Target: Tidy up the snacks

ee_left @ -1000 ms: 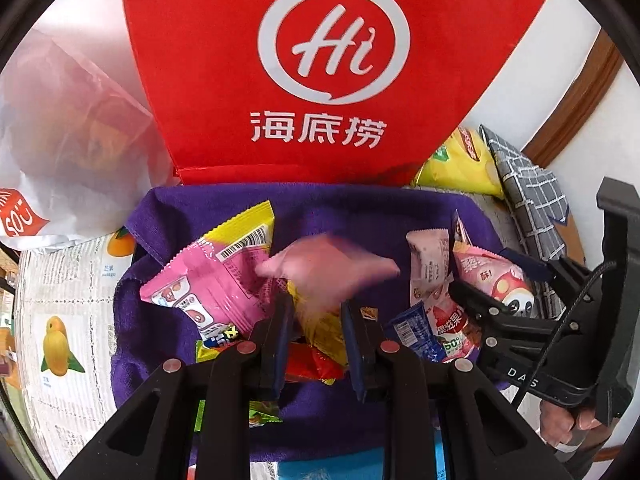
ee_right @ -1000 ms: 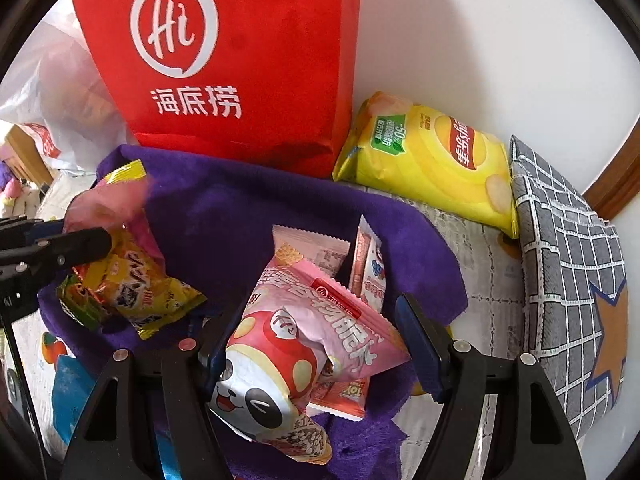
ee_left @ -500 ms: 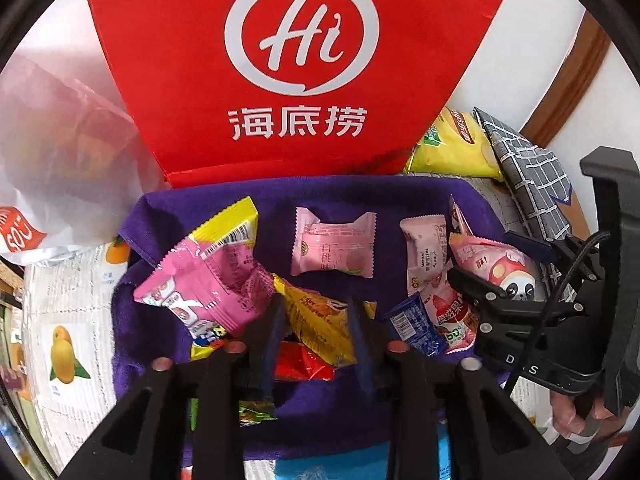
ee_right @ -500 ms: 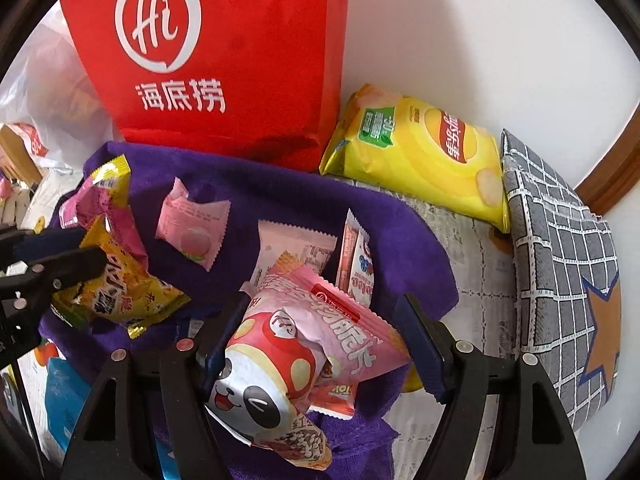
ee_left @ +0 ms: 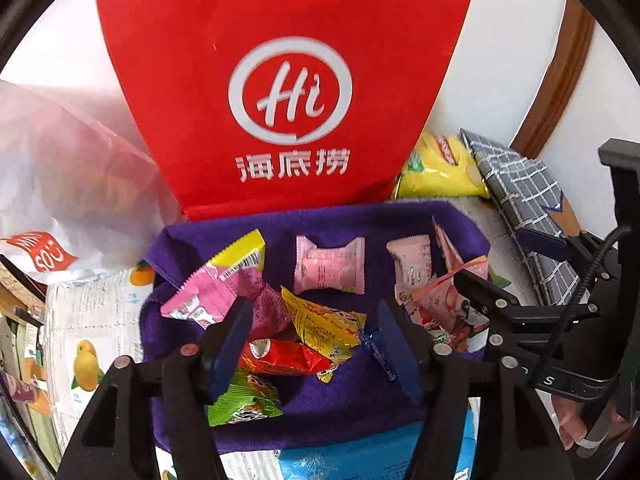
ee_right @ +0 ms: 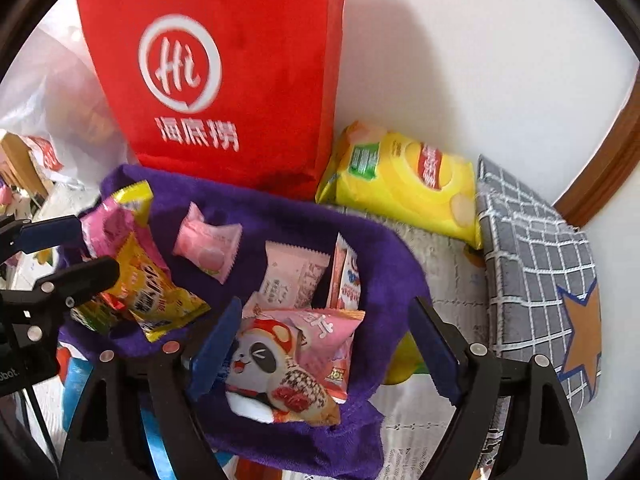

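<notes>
White wall rose behind everything, with a brown wooden frame (ee_right: 612,160) curving up its right side. Against that wall stood a tall red bag (ee_left: 288,92), closing off the far edge of the purple cloth (ee_left: 352,392) on which the snacks lay. To the right, a yellow chip bag (ee_right: 404,184) and a grey checked cushion (ee_right: 536,264) hemmed the cloth in; to the left sat a crumpled white plastic bag (ee_left: 60,176). Bare purple showed only along the far strip and the near middle of the cloth.

My left jaws (ee_left: 316,344) had just been opening and stood moderately wide, gripping nothing. Between and under them lay a yellow packet (ee_left: 324,324), a red packet (ee_left: 284,360) and a green packet (ee_left: 244,400); I could not tell whether a pad brushed any of them. A small pink pouch (ee_left: 330,266) lay apart on the far strip, and a pink-and-yellow packet (ee_left: 224,284) sat to the left.

My right jaws (ee_right: 324,348) had also just been opening and stood wide, clear of the pink panda packet (ee_right: 288,364) lying between them, with two pale pink packets (ee_right: 296,276) just beyond it.

Under the cloth, the surface (ee_left: 92,320) was covered with printed paper showing fruit pictures, and something blue (ee_left: 360,452) showed at the near edge.
</notes>
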The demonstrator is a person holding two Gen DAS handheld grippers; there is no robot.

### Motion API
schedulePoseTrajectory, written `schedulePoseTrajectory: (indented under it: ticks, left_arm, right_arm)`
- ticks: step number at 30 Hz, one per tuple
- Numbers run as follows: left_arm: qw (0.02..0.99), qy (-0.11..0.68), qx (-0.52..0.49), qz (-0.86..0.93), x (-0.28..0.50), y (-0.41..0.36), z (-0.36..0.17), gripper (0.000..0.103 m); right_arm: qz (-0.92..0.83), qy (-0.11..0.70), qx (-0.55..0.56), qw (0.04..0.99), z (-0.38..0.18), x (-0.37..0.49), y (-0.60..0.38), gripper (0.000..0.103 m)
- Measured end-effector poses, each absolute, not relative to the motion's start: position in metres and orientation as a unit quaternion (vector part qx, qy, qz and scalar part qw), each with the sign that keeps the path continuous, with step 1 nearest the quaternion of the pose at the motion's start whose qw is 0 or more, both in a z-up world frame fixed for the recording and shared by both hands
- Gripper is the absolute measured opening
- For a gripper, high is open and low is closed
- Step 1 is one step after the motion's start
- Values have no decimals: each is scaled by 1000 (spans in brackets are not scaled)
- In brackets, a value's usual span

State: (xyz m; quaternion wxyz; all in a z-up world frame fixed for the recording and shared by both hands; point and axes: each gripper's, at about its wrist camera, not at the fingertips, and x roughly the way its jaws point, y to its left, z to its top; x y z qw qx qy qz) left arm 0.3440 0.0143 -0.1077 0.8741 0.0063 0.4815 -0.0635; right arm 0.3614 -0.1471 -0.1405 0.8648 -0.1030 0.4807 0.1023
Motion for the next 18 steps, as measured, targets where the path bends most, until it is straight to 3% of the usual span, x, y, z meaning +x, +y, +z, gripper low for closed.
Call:
schedulePoseTrajectory:
  ticks: [18]
  left_arm:
    - [909,405,-16,-95,288,12,-36,75]
  right_arm:
    - [77,411,-24,908,-52,278,-180,85]
